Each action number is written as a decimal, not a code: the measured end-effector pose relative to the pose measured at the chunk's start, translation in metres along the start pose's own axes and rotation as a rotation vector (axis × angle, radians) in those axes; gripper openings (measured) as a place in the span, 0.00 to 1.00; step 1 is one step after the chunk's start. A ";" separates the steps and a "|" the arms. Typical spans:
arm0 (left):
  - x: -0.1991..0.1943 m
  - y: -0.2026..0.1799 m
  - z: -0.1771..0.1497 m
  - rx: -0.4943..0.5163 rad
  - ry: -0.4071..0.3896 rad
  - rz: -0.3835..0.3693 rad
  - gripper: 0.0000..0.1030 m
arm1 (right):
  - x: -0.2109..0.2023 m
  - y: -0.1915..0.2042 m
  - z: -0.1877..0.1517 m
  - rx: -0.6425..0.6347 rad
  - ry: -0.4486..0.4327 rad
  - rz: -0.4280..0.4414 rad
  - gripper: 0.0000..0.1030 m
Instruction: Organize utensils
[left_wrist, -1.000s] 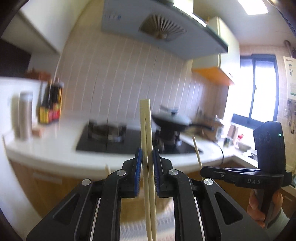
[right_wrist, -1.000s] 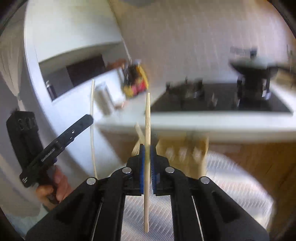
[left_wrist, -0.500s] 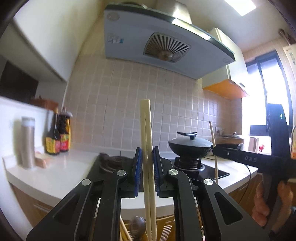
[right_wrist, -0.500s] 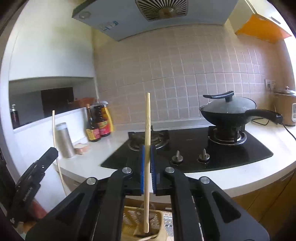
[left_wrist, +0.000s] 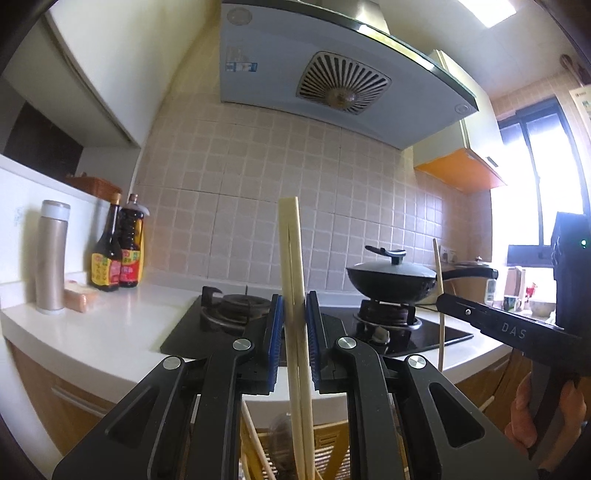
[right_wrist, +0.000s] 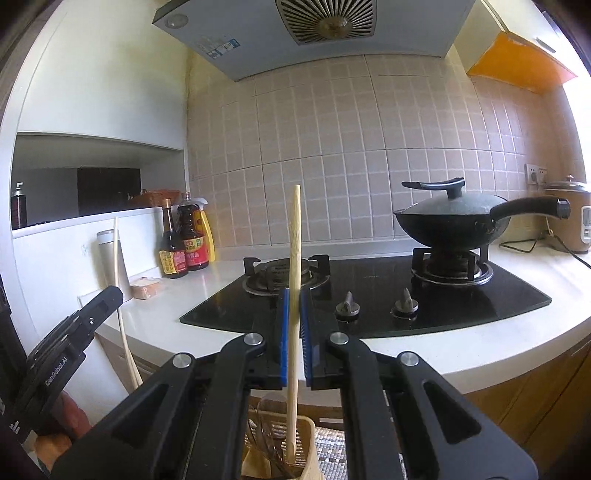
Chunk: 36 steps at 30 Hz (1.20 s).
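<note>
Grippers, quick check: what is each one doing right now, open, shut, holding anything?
Left gripper: shut on a pair of chopsticks, held upright.
Right gripper: shut on a single chopstick, upright above the utensil holder.

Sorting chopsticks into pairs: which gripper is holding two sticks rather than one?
The left gripper: it clamps a pair of chopsticks side by side. The right gripper grips only a single chopstick.

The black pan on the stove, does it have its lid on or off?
On. The lid sits flat over the black pan, its handle sticking up on top.
</note>
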<state>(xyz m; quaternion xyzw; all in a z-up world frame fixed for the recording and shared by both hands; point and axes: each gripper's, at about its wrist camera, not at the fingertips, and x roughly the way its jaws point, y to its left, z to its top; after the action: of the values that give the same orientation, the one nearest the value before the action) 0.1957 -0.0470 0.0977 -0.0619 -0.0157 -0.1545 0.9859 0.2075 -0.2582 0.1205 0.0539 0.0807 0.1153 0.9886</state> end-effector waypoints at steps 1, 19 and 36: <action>-0.001 0.000 -0.002 0.004 0.007 -0.010 0.14 | -0.001 0.000 -0.002 -0.002 0.009 0.002 0.05; -0.137 -0.005 0.013 -0.110 0.096 -0.042 0.92 | -0.139 0.017 -0.039 0.102 0.107 0.103 0.60; -0.158 -0.039 -0.079 0.004 0.179 0.332 0.93 | -0.155 0.032 -0.136 0.005 0.068 -0.171 0.82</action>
<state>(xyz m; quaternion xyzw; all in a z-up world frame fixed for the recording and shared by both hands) 0.0346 -0.0461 0.0161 -0.0477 0.0821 0.0057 0.9955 0.0286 -0.2516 0.0140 0.0453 0.1189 0.0320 0.9914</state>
